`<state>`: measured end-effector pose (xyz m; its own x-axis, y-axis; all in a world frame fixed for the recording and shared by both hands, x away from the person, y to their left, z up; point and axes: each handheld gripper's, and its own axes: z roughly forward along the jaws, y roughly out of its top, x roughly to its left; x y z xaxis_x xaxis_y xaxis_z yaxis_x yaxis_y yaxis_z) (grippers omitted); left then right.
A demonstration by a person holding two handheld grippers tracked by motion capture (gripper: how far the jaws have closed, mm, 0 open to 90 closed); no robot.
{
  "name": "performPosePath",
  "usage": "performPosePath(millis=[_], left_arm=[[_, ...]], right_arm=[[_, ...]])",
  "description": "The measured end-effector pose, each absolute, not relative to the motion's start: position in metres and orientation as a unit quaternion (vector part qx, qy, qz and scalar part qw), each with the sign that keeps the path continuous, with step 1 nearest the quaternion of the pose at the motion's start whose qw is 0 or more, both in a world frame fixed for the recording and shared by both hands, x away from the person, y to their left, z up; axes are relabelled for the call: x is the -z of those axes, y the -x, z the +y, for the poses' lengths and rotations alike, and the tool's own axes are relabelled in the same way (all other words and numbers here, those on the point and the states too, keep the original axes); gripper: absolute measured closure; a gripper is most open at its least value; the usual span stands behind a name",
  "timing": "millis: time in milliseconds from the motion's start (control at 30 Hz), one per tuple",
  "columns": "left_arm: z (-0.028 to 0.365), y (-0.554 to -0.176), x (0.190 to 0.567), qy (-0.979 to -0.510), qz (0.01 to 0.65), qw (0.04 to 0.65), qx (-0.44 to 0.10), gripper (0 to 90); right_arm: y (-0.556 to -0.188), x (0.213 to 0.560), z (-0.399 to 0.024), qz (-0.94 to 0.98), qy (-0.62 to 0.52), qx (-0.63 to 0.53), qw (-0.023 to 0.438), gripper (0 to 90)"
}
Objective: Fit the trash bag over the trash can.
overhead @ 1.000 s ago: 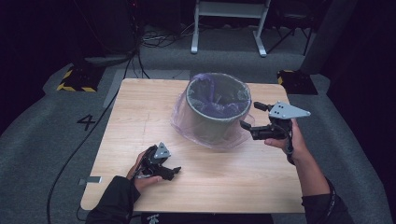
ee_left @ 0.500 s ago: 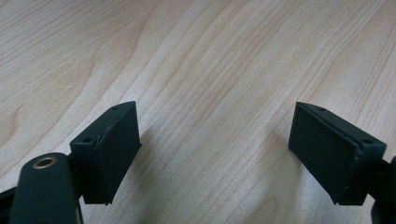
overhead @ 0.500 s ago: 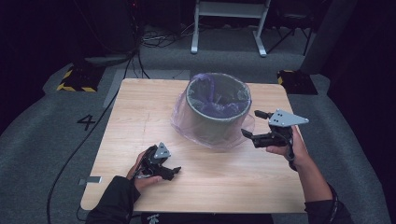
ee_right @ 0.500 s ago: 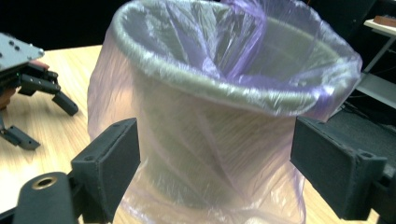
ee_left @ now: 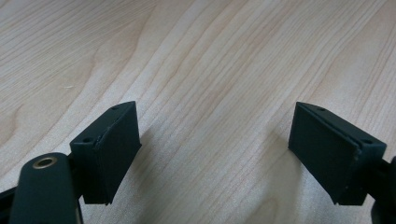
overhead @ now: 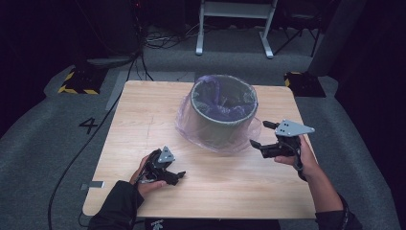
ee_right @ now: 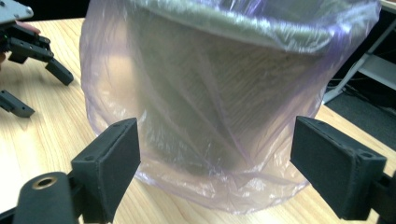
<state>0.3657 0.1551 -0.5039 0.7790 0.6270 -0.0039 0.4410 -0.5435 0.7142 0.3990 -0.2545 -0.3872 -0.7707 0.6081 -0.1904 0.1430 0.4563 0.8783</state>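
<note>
Beside the bin (overhead: 224,112), my open right gripper (overhead: 265,137) faced its purple bag (ee_right: 219,182); I judged pinching loose film low was best.

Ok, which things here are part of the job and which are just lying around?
Part of the job:
- grey bin
- purple bag draped over it
- right tool, open, facing the bag
- left tool, open, low over the table

Lying about:
- floor cables
- white stand

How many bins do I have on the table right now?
1. The grey bin stands at the table's far middle, draped in a purple-tinted bag. The right tool sits open beside it.
</note>
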Motion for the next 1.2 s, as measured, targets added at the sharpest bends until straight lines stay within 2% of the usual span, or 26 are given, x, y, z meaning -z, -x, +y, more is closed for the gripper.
performPosePath(millis=[1200], left_arm=[[0.155, -0.366, 0.504, -0.869, 0.307, 0.366, -0.127, 16.0]], right_arm=[[-0.383, 0.448, -0.264, 0.859, -0.246, -0.401, 0.203, 15.8]])
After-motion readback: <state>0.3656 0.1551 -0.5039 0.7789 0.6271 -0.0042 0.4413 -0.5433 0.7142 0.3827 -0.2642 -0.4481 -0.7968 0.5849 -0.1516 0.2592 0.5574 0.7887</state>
